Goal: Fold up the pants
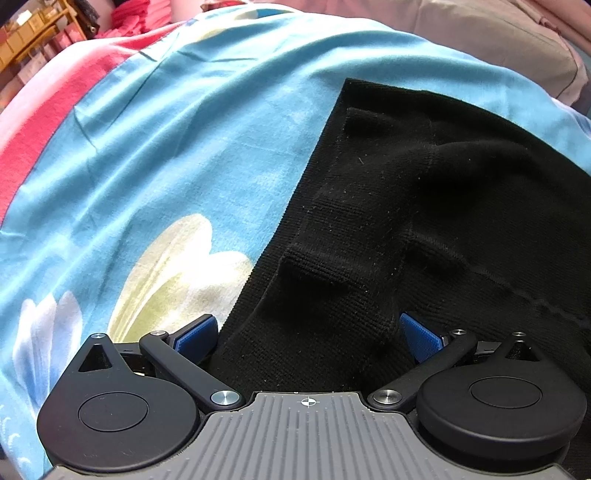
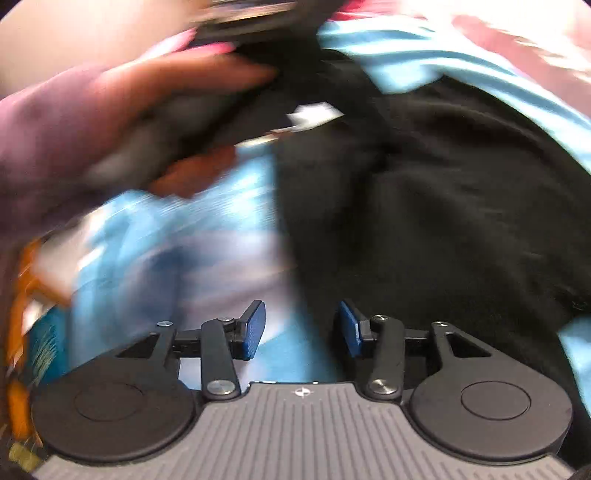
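Black knit pants lie on a blue flowered bedsheet. My left gripper is open, its blue pads wide apart, with the near edge of the pants lying between them. In the blurred right wrist view the pants fill the right half over the sheet. My right gripper is open with a moderate gap, over the left edge of the pants. The other hand in a purple sleeve and its gripper show blurred at upper left.
A red band borders the sheet on the left. Pink and beige bedding lies behind the pants. Wooden shelving stands at far upper left. Orange and teal items sit at the left edge of the right wrist view.
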The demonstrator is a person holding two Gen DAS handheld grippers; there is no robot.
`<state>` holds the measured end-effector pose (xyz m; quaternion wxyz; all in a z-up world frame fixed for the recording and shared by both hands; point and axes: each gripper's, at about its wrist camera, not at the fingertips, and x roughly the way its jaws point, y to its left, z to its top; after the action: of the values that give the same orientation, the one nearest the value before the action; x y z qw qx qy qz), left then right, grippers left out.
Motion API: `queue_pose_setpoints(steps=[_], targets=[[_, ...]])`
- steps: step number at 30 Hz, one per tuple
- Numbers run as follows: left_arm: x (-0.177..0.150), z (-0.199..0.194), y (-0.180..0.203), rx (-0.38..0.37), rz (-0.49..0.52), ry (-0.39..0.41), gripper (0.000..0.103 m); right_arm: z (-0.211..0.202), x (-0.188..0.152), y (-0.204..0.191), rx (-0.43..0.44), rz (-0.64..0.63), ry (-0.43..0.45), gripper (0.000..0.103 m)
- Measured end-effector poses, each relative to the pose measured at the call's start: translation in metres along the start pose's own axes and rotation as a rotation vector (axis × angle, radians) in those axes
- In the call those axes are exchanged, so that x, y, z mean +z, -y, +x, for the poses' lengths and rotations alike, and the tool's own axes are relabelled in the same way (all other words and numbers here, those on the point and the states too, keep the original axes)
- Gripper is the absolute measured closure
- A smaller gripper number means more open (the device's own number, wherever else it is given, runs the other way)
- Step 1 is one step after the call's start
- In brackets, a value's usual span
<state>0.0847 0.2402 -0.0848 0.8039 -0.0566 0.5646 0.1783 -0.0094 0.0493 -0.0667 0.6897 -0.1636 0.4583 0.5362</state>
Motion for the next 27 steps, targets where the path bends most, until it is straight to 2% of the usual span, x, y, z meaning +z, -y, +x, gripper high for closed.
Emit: queue_pose_setpoints(steps=[2,5,7,10,12,15,17,20,27], targets=[[0.001,0.001,0.000,0.002,-0.004,-0.005,0.000,-0.012,-0.002,0.001,-0.024,0.018,0.044,0.052],[0.002,0.000,0.001,0.009,-0.013,-0.015,0.000,-0.031,-0.008,0.014,-0.115,0.111,0.099,0.052],[0.003,-0.001,0.002,0.016,-0.014,-0.019,0.000,-0.044,-0.018,0.023,-0.141,0.160,0.115,0.052],[0.005,-0.005,0.005,0.018,-0.023,-0.018,0.000,-0.051,-0.039,0.029,-0.170,0.218,0.069,0.051],[0.005,-0.010,0.009,0.020,-0.022,-0.007,0.000,-0.047,-0.054,0.028,-0.153,0.250,-0.019,0.050],[0.005,-0.022,0.016,0.037,-0.009,0.011,0.000,-0.062,-0.062,0.017,-0.110,0.220,0.006,0.050],[0.004,-0.032,0.019,0.045,-0.002,0.029,0.000,-0.079,-0.066,0.022,-0.109,0.290,0.066,0.050],[0.000,-0.044,0.025,0.048,0.000,0.039,0.000,-0.100,-0.071,0.029,-0.191,0.323,0.120,0.049],[-0.013,-0.060,0.044,0.045,0.006,0.019,0.000,-0.112,-0.102,0.045,-0.305,0.421,0.090,0.049]])
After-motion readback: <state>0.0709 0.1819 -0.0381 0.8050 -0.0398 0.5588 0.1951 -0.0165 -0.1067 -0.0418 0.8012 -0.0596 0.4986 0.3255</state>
